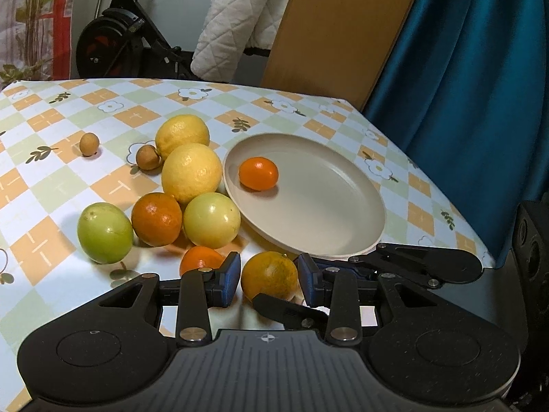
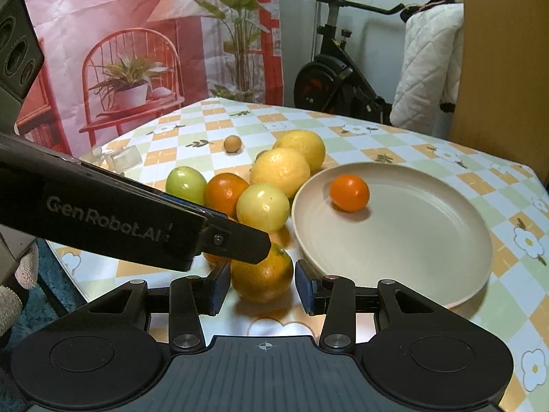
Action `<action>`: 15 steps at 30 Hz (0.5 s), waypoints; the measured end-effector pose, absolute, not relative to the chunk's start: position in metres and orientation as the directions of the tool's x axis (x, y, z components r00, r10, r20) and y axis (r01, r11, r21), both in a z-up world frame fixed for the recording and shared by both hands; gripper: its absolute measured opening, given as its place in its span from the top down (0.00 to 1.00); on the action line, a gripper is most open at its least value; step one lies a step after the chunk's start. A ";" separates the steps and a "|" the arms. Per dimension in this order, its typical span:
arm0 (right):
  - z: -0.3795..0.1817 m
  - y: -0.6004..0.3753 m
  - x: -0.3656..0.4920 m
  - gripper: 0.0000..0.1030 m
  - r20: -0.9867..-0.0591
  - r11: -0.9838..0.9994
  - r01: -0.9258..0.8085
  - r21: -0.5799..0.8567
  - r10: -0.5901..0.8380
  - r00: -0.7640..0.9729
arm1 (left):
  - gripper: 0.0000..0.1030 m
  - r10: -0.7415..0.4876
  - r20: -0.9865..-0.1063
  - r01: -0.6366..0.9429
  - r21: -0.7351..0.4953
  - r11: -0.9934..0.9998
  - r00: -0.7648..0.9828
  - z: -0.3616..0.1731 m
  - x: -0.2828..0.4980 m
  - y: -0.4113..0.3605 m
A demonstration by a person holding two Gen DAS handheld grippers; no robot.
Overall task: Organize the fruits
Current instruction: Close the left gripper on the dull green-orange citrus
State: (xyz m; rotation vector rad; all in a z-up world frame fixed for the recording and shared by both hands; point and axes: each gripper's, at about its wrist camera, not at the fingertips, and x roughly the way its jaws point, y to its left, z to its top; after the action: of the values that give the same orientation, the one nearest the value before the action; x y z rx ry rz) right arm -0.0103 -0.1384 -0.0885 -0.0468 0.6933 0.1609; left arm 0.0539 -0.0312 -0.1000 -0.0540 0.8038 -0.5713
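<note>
We have both tools straddling the same greenish orange (image 2: pixel 262 276) at six o'clock of the plate (image 2: pixel 446 267). The right tool (image 2: pixel 262 286) and left tool (image 1: pixel 268 279) stand apart, pads not yet pressing. One small orange (image 2: pixel 349 193) already sits in the plate. We'd let one tool clamp squarely, the other clear.

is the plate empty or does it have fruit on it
Not empty: one small orange sits on the plate, near its far-left rim. The other fruits lie on the tablecloth outside it.
</note>
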 end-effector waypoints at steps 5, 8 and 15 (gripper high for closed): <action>-0.094 -0.137 -0.009 0.62 -0.649 0.986 -0.165 0.012 0.133 0.749 | 0.63 -0.490 -0.675 0.478 -0.225 0.849 0.552 -0.104 0.054 -0.038; -0.096 -0.138 -0.008 0.62 -0.652 0.986 -0.165 0.018 0.137 0.745 | 0.63 -0.483 -0.677 0.481 -0.212 0.851 0.555 -0.106 0.056 -0.041; -0.099 -0.140 -0.006 0.62 -0.658 0.986 -0.162 0.030 0.141 0.740 | 0.62 -0.481 -0.677 0.490 -0.200 0.849 0.557 -0.109 0.057 -0.044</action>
State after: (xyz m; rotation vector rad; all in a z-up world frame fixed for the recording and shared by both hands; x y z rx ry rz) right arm -0.0064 -0.1398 -0.0985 -0.0297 0.7191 0.1663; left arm 0.0565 -0.0440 -0.1088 0.0122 0.7951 -0.5725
